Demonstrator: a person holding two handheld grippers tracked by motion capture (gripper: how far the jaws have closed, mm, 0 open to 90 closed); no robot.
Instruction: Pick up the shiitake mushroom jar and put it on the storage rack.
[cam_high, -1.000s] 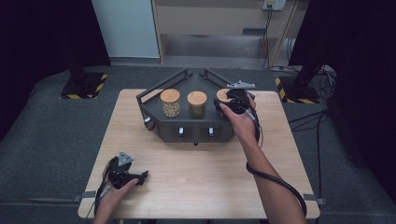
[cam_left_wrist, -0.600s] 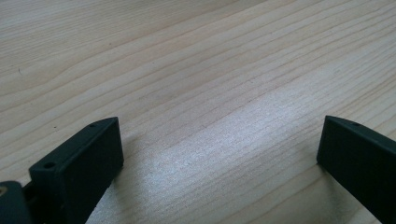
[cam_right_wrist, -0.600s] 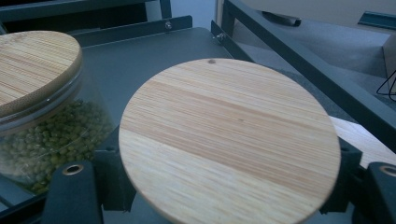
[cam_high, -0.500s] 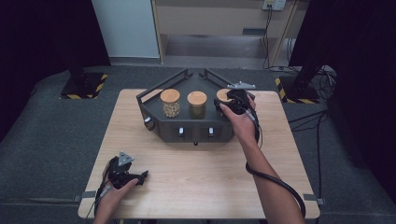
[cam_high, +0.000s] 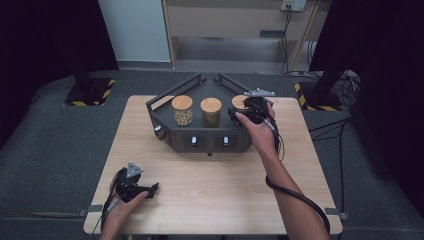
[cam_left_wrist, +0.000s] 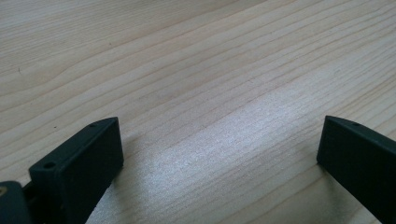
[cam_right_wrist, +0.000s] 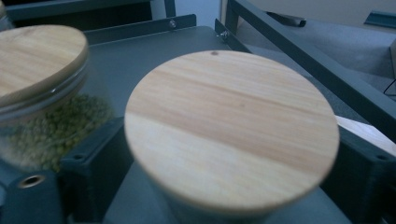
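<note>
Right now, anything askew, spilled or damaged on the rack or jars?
Nothing stands out. Three wooden-lidded jars stand upright in a row on the dark rack, lids seated, no spill. The right gripper straddles the right jar, its jaws just opened. The left gripper rests open on the table.

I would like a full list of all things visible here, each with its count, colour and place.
jars: three, clear glass with light wooden lids, in a row on the rack
rack: one, dark grey, far middle of the table
table: one, light wood, centre
floor mat: one, dark grey, around the table
left tool: one, black, near left of the table, jaws apart over bare wood
right tool: one, black, at the right jar, jaws either side of it, just opened
</note>
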